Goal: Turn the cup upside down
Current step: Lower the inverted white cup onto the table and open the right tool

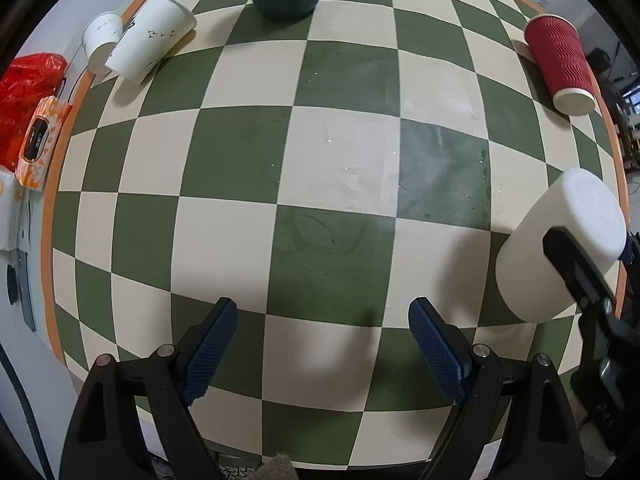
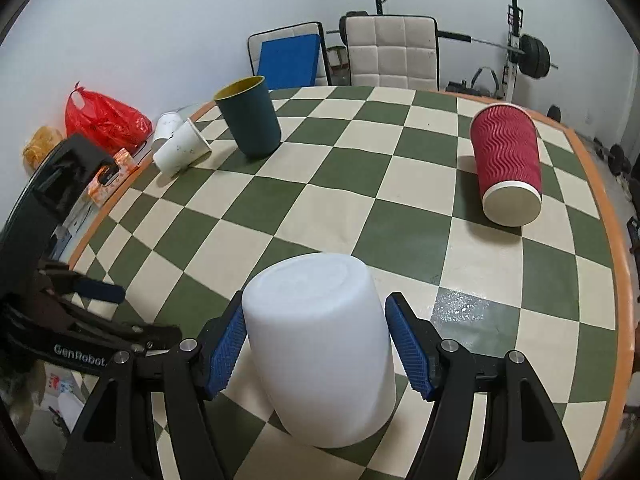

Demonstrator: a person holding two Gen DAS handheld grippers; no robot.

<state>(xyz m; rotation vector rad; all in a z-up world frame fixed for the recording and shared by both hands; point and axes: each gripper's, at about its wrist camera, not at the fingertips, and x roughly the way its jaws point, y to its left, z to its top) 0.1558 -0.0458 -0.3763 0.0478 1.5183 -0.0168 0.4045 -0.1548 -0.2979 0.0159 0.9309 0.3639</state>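
A white plastic cup (image 2: 320, 344) stands upside down on the checkered table, its flat base up. My right gripper (image 2: 316, 344) straddles it with its blue pads (image 2: 226, 350) on either side; the left pad is at the cup's wall and a narrow gap shows at the right pad. The same cup shows at the right edge of the left wrist view (image 1: 556, 244). My left gripper (image 1: 322, 350) is open and empty, low over the table's near edge.
A dark teal cup (image 2: 250, 120) stands upright at the far side. Two white paper cups (image 2: 180, 146) lie on their sides at the far left. A red ribbed paper cup (image 2: 506, 160) stands upside down at the right. A wipes pack (image 1: 40, 142) and a red bag (image 2: 106, 118) lie off the table's left edge.
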